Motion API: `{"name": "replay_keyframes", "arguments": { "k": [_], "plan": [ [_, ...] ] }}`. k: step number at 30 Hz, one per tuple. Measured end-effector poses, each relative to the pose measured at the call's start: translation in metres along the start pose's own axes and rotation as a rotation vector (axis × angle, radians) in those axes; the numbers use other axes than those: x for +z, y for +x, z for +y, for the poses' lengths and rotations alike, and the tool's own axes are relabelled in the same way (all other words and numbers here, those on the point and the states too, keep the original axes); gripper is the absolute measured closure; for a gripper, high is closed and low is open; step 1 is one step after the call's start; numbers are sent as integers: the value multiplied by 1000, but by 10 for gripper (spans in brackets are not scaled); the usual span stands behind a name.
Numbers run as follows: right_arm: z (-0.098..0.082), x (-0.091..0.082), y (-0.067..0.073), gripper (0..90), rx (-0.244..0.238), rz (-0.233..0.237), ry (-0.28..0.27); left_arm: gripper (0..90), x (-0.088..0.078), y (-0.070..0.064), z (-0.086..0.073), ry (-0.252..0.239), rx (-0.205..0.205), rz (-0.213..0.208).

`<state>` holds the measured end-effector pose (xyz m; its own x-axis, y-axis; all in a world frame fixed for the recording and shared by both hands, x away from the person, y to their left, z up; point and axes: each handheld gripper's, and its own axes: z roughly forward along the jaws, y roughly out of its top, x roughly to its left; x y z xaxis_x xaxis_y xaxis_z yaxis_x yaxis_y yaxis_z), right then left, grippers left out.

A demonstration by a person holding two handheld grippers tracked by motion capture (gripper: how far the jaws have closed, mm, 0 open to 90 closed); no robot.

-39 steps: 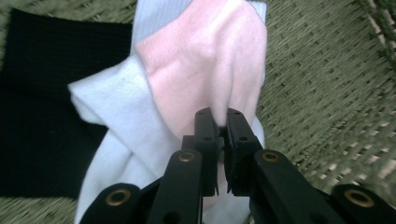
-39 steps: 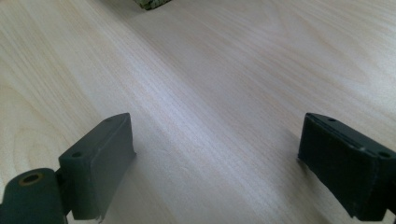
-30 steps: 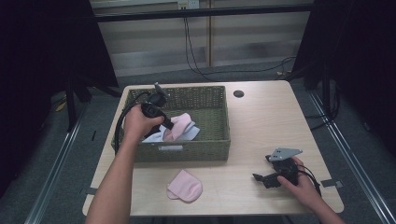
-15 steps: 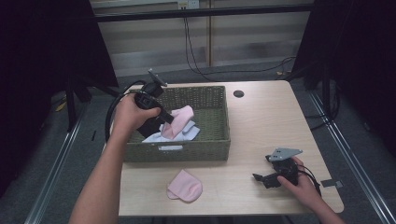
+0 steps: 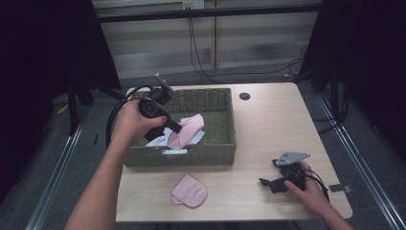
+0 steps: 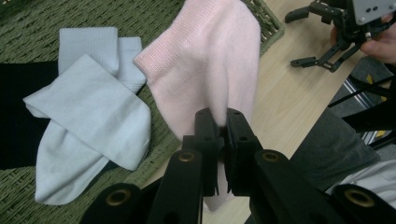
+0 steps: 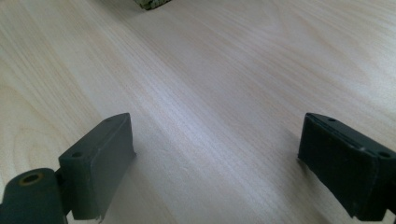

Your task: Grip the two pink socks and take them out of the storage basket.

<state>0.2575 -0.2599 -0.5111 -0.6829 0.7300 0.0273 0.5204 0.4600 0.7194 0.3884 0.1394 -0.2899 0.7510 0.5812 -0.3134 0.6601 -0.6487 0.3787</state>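
My left gripper (image 5: pixel 176 127) (image 6: pixel 222 122) is shut on a pink sock (image 5: pixel 187 130) (image 6: pixel 210 70), which hangs from its jaws above the green woven basket (image 5: pixel 210 154). Pale blue-white socks (image 6: pixel 88 116) (image 5: pixel 159 140) lie on the basket floor below, partly over something black. A second pink sock (image 5: pixel 189 190) lies flat on the wooden table in front of the basket. My right gripper (image 5: pixel 264 183) (image 7: pixel 215 163) rests low over the table at the front right, jaws wide apart with nothing between them; it also shows far off in the left gripper view (image 6: pixel 303 39).
The basket stands on the left half of the light wooden table (image 5: pixel 268 124). A small dark round hole (image 5: pixel 244 96) sits in the tabletop near the back. Cables hang behind the table. The table's front edge lies close to my right hand.
My left gripper has risen with the pink sock, lifting it off the socks in the basket and drawing back toward the basket's left side. The right gripper has stayed put.
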Motion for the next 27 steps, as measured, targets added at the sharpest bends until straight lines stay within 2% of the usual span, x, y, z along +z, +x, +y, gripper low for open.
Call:
{"name": "replay_keyframes", "arguments": {
  "k": [8,12,17,22,27],
  "plan": [
    [0,0,0,97,0,0,0,850,0,-12,-6,7,35,-3],
    [0,0,0,97,0,0,0,850,3,-19,-8,26,58,-14],
    [0,0,0,97,0,0,0,849,6,-25,-13,25,80,-28],
    [0,0,0,97,3,0,2,848,8,-27,-18,11,81,-34],
    [0,0,0,97,3,0,2,848,13,-32,-24,17,97,-45]
  ]
}}
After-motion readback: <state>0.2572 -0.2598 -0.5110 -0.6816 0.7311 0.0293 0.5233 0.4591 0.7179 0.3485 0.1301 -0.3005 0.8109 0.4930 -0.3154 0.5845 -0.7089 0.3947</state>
